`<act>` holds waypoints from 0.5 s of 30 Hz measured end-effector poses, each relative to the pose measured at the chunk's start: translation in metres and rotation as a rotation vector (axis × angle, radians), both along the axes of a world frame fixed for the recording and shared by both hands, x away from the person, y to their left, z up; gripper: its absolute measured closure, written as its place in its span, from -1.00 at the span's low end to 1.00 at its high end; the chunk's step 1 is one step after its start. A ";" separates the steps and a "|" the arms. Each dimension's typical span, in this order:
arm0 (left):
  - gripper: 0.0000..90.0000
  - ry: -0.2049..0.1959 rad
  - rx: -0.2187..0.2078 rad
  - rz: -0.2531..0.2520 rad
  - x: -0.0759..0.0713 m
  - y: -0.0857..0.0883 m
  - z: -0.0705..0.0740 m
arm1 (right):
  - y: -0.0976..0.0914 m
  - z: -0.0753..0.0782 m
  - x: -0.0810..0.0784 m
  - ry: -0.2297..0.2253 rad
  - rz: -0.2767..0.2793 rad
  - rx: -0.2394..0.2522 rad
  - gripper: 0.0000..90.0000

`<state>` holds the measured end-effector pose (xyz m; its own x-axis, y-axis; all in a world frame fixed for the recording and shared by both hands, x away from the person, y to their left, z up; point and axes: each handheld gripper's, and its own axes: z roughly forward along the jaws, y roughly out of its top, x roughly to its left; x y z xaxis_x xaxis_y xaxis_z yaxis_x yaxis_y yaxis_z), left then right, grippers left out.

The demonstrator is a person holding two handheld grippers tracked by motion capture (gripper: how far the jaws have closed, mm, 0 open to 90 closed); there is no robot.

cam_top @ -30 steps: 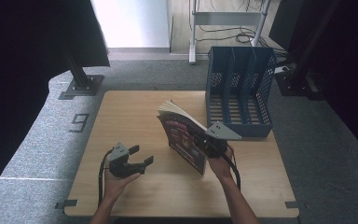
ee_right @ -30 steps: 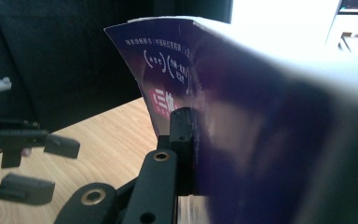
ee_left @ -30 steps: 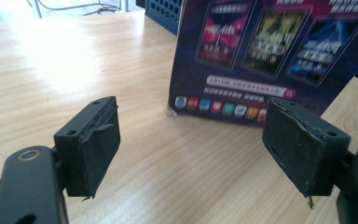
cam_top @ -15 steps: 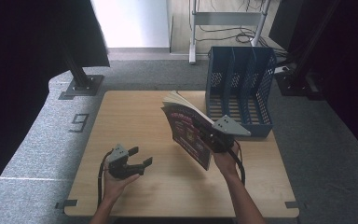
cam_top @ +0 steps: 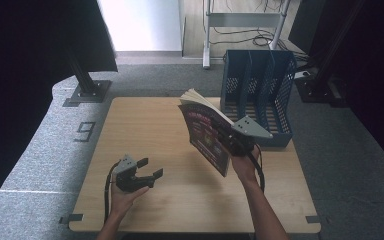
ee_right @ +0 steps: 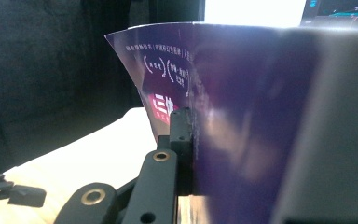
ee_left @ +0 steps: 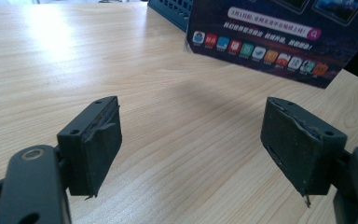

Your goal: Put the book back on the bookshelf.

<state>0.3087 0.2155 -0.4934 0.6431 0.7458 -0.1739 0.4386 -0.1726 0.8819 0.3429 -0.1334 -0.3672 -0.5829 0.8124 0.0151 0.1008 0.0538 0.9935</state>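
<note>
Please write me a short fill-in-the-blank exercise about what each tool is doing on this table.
1. The right tool is shut on the ____.
2. The left tool has its jaws ____.
3. The blue file rack stands at the table's far ____ corner.
4. The magazine is lifted off the ____.

Missing words: magazine; open; right; table

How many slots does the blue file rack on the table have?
3, side by side in the blue file rack at the table's far right corner, just behind the magazine; all look empty, though their floors are partly hidden.

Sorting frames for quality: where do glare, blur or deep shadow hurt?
High view: bright doorway washes out, dark sides. Left gripper view: glare on the table, sharp magazine print. Right gripper view: the magazine's cover is close and blurred, with a blown-out patch above.
</note>
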 end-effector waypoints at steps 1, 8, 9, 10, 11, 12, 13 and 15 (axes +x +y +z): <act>-0.55 0.000 0.000 0.000 0.000 0.000 0.000 | 0.000 0.000 0.000 0.000 0.000 0.000 0.82; -0.54 0.002 0.002 -0.001 -0.001 0.000 0.000 | -0.007 0.006 0.005 -0.012 -0.020 0.016 0.82; -0.54 0.003 -0.002 0.000 -0.001 0.000 0.000 | -0.008 0.007 0.005 -0.015 -0.026 0.018 0.82; -0.55 0.003 -0.004 0.002 -0.001 0.001 0.000 | -0.009 0.008 0.006 -0.018 -0.030 0.019 0.82; -0.54 0.006 -0.004 0.003 -0.001 0.001 0.000 | -0.010 0.009 0.006 -0.018 -0.032 0.019 0.82; -0.54 0.007 -0.006 0.004 -0.001 0.001 0.000 | -0.011 0.009 0.006 -0.019 -0.036 0.021 0.82; -0.54 0.011 -0.010 0.004 -0.001 0.001 -0.001 | -0.013 0.011 0.006 -0.020 -0.042 0.025 0.82; -0.54 0.012 -0.010 0.005 -0.001 0.002 -0.001 | -0.015 0.012 0.007 -0.021 -0.043 0.028 0.82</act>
<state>0.3077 0.2170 -0.4945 0.6374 0.7471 -0.1886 0.4497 -0.1620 0.8784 0.3495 -0.1480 -0.3556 -0.5475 0.8364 0.0267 0.0818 0.0217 0.9964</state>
